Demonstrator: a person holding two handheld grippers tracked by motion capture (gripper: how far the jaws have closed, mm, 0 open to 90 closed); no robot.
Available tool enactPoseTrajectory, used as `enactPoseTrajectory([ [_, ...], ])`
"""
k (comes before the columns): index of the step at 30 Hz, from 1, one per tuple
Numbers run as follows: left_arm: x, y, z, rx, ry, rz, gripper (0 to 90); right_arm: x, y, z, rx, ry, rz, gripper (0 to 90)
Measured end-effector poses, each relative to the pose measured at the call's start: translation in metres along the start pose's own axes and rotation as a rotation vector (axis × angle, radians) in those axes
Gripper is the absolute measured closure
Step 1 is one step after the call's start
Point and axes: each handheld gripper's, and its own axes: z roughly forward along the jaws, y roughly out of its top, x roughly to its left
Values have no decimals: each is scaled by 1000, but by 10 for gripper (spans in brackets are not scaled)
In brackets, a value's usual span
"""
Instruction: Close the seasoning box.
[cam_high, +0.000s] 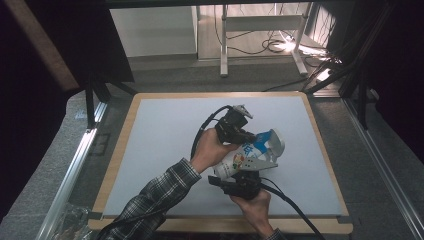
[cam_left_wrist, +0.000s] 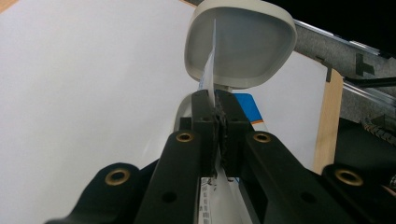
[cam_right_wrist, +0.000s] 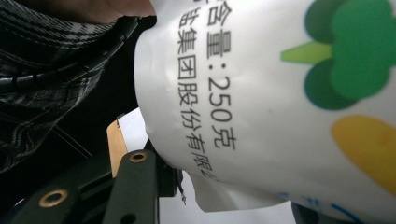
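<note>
pouch (cam_high: 248, 155) held above table (cam_high: 160, 150) mid-right | left gripper (cam_left_wrist: 215, 105) clenched on thin top edge | right gripper (cam_high: 248, 172) around lower body, closure unclear | soft film, light, slick, crushable | grip seam edges, not belly | open cap (cam_left_wrist: 240, 44) beyond

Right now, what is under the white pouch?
The right gripper holds the white pouch above the white table. The table directly beneath it is covered from view.

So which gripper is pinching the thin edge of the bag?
The left gripper, shut on that thin edge; the right gripper holds the printed bag.
</note>
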Motion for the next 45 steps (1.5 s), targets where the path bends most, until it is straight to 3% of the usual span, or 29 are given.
enactPoseTrajectory([
  [45, -4, 4, 1, 17, -1, 8, 878, 4, 1, -1, -12, 3, 12, 573],
])
